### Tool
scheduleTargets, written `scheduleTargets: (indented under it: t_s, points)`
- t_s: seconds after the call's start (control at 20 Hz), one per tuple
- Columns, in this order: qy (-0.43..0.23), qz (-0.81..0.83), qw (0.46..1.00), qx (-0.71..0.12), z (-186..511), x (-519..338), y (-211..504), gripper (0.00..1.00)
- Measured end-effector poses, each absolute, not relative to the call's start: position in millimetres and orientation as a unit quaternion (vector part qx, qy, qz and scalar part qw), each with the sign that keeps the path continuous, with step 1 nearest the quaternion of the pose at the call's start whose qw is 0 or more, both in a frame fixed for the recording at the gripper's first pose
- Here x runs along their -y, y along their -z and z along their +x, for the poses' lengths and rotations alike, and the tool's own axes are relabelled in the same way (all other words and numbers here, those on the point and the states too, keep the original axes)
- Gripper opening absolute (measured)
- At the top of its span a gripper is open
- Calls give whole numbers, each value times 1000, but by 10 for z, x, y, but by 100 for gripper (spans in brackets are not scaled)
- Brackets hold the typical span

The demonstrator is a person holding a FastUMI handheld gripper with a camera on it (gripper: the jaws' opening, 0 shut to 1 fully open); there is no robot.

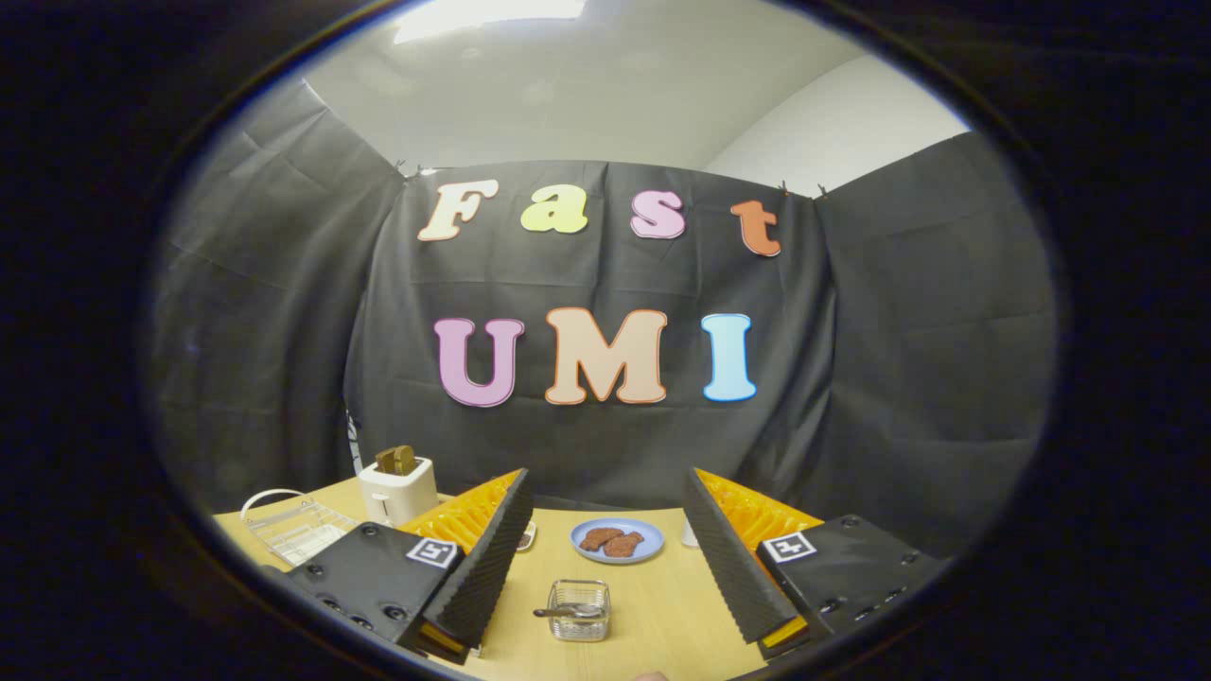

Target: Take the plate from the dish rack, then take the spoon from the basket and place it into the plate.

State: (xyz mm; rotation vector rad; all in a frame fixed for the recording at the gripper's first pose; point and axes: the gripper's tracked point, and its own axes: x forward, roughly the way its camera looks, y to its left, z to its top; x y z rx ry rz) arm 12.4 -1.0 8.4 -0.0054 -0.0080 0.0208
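On the tabletop (662, 605) ahead of us, everything the task names seems to sit where it began. Our tongs (605, 558) stand wide apart and hold nothing, hovering above the wood with the small clear basket (579, 610) between the fingers and a little ahead of them. The spoon (566, 612) lies inside that basket, its handle poking out over one side. Beyond the basket rests a blue plate (618, 540) carrying a few brown pieces of food. Far off to the left side sits the white wire dish rack (295, 528), next to a white toaster (397, 488) with a slice of toast (395, 461) standing in it.

We judge that little or nothing of the task is done: the spoon is not yet lifted, and the tongs have not closed on anything. Taking a plate from the rack, fetching the spoon and laying it in the plate all appear to be left.

Much is hard to make out. We cannot tell whether the rack holds a plate, since it looks thin and nearly flat from here. Whether the blue plate is the task's plate we cannot say. A small dark thing (526, 539) is half hidden behind the left finger, and a pale thing (690, 534) behind the right one.
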Motion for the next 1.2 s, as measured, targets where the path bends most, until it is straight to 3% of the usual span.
scheduleTargets:
  t_s: [1.2]
  points:
    - [-43, 10, 999, 4, 223, -237, -162, 100]
